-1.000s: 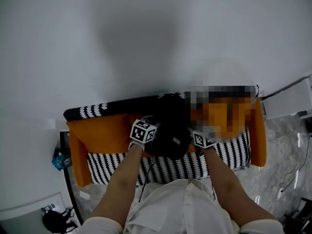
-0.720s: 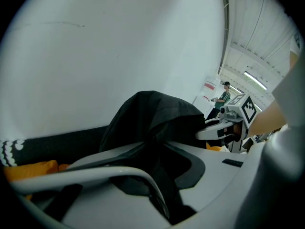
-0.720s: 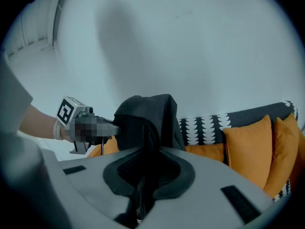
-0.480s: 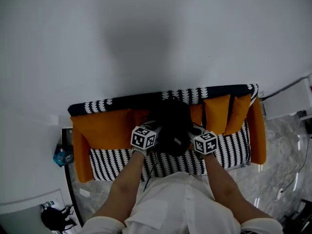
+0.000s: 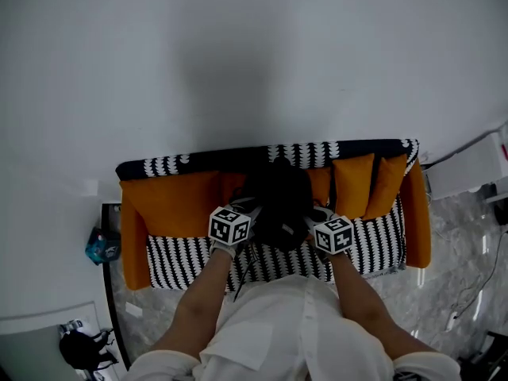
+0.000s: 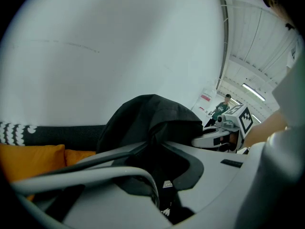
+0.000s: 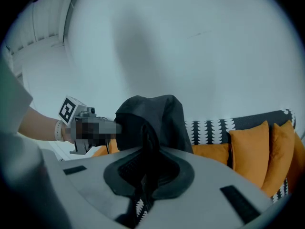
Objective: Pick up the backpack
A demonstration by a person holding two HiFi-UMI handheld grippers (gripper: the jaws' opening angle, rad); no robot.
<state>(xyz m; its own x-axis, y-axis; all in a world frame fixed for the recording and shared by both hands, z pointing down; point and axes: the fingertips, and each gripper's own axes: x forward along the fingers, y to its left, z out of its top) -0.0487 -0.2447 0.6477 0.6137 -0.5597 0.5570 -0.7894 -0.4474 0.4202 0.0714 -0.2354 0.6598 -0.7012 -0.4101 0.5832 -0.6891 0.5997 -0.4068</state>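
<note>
At the middle of the sofa (image 5: 171,205), against its back edge, the backpack (image 5: 279,201) sits upright between both tools. The left tool (image 6: 162,185) is closing its jaws on black backpack fabric, with the fabric already pinched. The right tool (image 7: 145,175) is clamped almost fully together on fabric at the opposite side. Gripping both sides probably keeps the soft backpack level for lifting.

Nothing legible to call here, no words, no numbers. A small pale tag (image 6: 167,184) sits low on the black fabric backpack (image 6: 152,123), its mark too tiny to read. A red-and-white sign (image 6: 206,98) shows far behind, blurred. The left white cube (image 5: 230,225) and the right white cube (image 5: 334,234) carry only black square patterns.
</note>
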